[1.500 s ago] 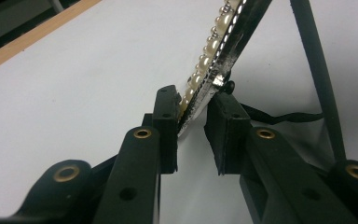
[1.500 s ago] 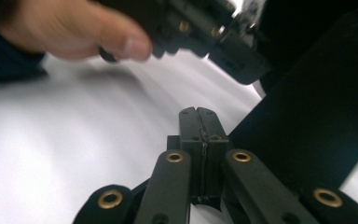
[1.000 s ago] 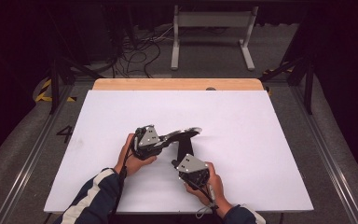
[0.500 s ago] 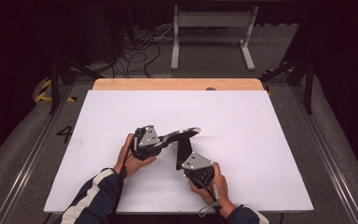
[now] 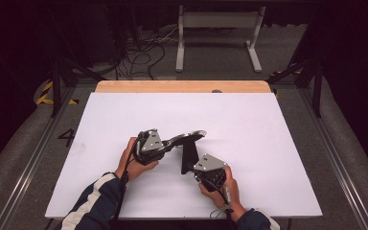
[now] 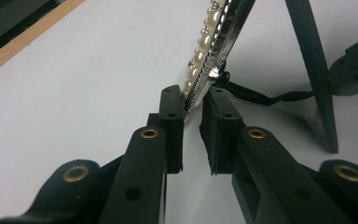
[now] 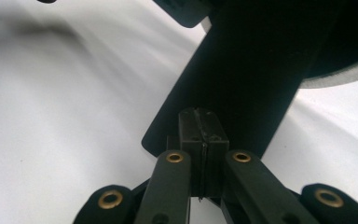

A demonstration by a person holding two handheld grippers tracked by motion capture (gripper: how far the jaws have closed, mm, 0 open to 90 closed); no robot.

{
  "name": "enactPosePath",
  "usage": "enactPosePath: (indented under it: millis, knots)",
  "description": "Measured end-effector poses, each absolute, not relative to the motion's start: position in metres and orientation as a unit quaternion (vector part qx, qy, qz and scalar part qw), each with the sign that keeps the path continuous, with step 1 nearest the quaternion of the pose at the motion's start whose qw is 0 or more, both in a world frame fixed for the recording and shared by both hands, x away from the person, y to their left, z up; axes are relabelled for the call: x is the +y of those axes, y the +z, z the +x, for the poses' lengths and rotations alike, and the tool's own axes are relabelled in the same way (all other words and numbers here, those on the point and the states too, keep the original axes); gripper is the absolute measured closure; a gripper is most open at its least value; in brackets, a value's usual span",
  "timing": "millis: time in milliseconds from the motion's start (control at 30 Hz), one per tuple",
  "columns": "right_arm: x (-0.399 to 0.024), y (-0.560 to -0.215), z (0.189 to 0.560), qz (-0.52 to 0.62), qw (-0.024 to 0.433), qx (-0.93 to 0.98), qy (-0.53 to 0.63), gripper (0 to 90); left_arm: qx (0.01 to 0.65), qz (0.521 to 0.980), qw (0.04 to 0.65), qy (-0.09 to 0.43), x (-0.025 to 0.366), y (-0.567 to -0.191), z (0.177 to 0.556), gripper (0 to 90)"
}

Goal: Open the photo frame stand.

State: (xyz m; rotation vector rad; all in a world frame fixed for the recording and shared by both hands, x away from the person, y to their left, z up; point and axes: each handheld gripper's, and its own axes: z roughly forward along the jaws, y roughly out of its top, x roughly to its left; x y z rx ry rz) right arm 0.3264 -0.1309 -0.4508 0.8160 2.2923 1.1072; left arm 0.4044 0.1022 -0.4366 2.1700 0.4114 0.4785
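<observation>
Right tool (image 5: 197, 167): near centre of the white counter (image 5: 278, 143), jaws clenched flat together, tips against the black stand (image 5: 189, 155) of the frame.
Left tool (image 5: 168, 143): left of centre, grasping the frame (image 5: 191, 136) by its rim; in the left tool view the pads (image 6: 172, 112) pinch a chrome edge lined with pearls (image 6: 200, 51).
Frame: held tilted above the counter between the two tools, stand hanging down to the surface.
Floor, far: cables (image 5: 141, 52) and a grey rack (image 5: 218, 28).
</observation>
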Motion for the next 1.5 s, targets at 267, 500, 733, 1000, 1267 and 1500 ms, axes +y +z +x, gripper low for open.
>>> enactPosePath:
  millis: [267,500,733,1000,1267,1500]
  knots:
    - [-0.139,-0.450,0.329,0.305,0.227,0.830,0.408,90.0,0.162,0.870,0.423,0.193,0.103,-0.435,0.402,80.1]
    - [-0.140,-0.448,0.330,0.304,0.217,0.822,0.429,90.0,0.161,0.870,0.423,0.195,0.103,-0.435,0.402,80.1]
    - [-0.118,-0.447,0.326,0.289,0.214,0.819,0.447,90.0,0.157,0.872,0.421,0.195,0.103,-0.435,0.402,80.3]
    - [-0.092,-0.461,0.326,0.277,0.233,0.837,0.411,90.0,0.155,0.873,0.419,0.197,0.103,-0.435,0.402,80.4]
    - [-0.096,-0.460,0.324,0.285,0.233,0.839,0.400,90.0,0.148,0.876,0.412,0.202,0.102,-0.435,0.399,80.9]
    - [-0.104,-0.458,0.322,0.290,0.223,0.840,0.401,90.0,0.141,0.880,0.407,0.200,0.102,-0.433,0.396,81.0]
